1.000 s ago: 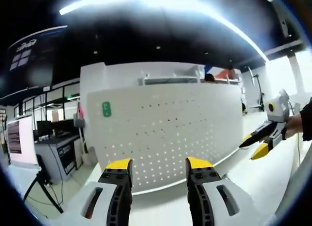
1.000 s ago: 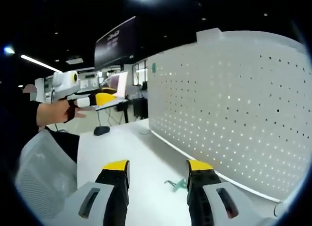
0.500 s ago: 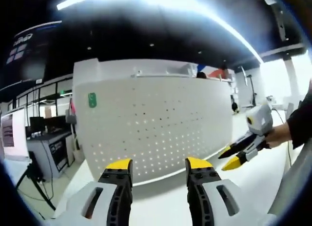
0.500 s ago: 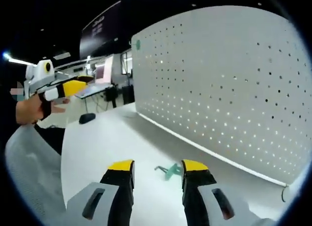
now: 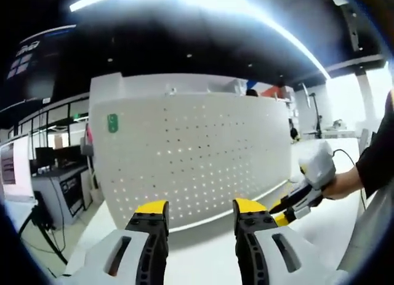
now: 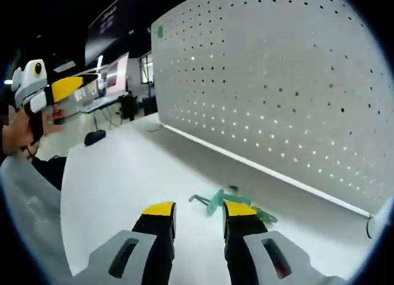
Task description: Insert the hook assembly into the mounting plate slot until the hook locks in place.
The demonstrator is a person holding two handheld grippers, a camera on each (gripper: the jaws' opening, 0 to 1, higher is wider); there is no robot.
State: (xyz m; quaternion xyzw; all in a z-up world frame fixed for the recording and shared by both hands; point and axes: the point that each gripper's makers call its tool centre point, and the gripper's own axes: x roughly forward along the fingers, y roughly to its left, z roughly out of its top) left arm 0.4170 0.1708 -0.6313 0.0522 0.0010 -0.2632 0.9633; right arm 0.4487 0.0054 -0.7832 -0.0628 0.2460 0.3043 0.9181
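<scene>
Hook assembly [image 6: 217, 200]: one, on table [image 6: 117, 180]; both hand-held grippers released, empty.

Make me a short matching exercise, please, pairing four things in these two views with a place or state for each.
Things:
1. hook
2. pegboard
3. green tag
4. right gripper

Places or states:
A. standing upright on the table
B. stuck near the pegboard's upper corner
C. lying flat on the table
D. open, tips just short of the hook

Pairs: 1-C, 2-A, 3-B, 4-D
</scene>
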